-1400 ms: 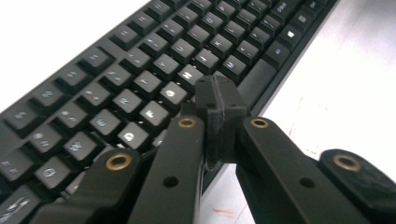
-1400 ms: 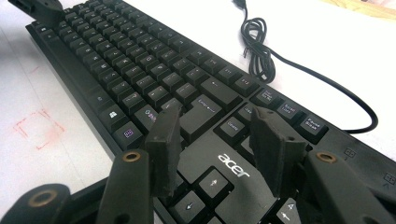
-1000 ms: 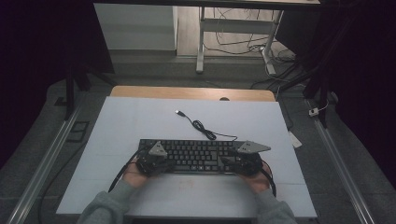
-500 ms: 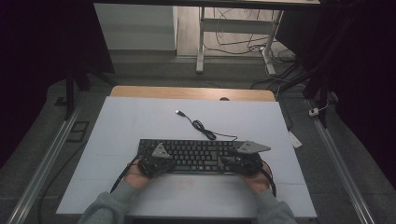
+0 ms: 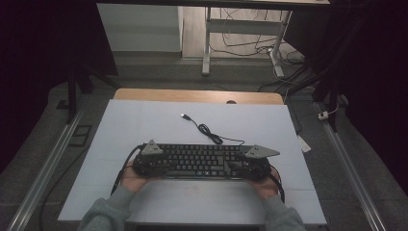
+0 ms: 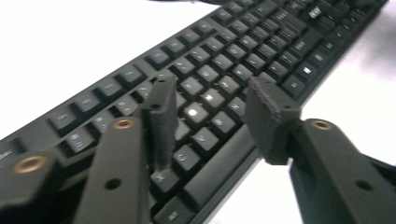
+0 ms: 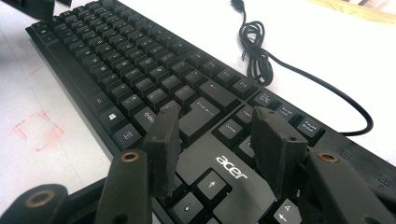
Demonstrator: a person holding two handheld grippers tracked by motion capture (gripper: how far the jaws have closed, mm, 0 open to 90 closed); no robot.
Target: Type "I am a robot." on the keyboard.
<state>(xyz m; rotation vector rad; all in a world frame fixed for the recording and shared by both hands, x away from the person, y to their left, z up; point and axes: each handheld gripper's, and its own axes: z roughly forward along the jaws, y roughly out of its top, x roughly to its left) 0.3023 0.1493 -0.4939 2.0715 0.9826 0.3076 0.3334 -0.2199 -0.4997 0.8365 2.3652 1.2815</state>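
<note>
A black Acer keyboard [image 5: 199, 161] lies flat on the white table sheet [image 5: 144, 120], near the front edge. Its black cable [image 5: 207, 130] coils behind it and ends in a USB plug [image 5: 184, 116]. My left gripper [image 5: 154, 166] hovers over the keyboard's left end. Its jaws have just been opening and stand apart above the keys [image 6: 210, 93], with nothing clamped between them. My right gripper [image 5: 245, 168] is over the keyboard's right end, jaws open above the logo and arrow keys [image 7: 215, 116]. The keyboard [image 7: 140, 70] and coiled cable [image 7: 257, 56] run away from it.
The wooden table edge [image 5: 197, 95] shows behind the white sheet. A faint red square mark [image 7: 39, 130] is drawn on the sheet in front of the keyboard. Metal rails [image 5: 48, 163] flank the table, and desk legs with loose cables [image 5: 240, 43] stand beyond it.
My left gripper has lifted a little and shifted toward the keyboard's left end. The right gripper and the keyboard have kept still.
</note>
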